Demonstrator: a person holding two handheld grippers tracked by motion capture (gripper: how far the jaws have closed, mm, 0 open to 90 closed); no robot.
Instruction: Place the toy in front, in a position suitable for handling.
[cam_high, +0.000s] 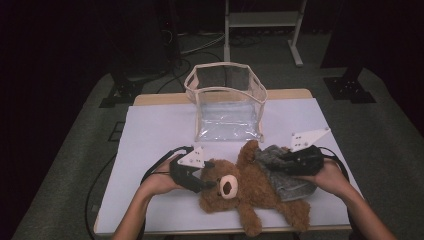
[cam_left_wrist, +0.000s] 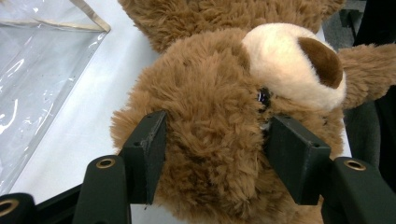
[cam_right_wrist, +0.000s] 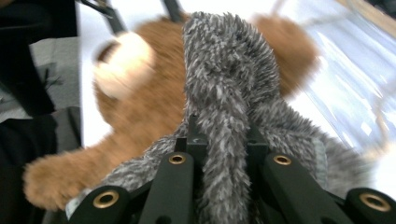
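The left gripper (cam_left_wrist: 212, 154) clamps the teddy bear's head (cam_left_wrist: 219, 121); the right gripper (cam_right_wrist: 224, 140) pinches its grey fuzzy garment (cam_right_wrist: 224, 84), half removed; the clear bag (cam_high: 227, 100) waits empty.

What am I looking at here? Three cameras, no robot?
Correct, no robot: a person holds a two-jaw tool in each hand. The high view looks down on the table; the other two cameras ride on the tools and look along their black jaws. On the table lie a brown teddy bear wearing a grey fuzzy garment, and behind it a clear plastic bag standing open. The left tool has its jaws on either side of the bear's head, pressing the fur. The right tool is shut on a fold of the grey garment.
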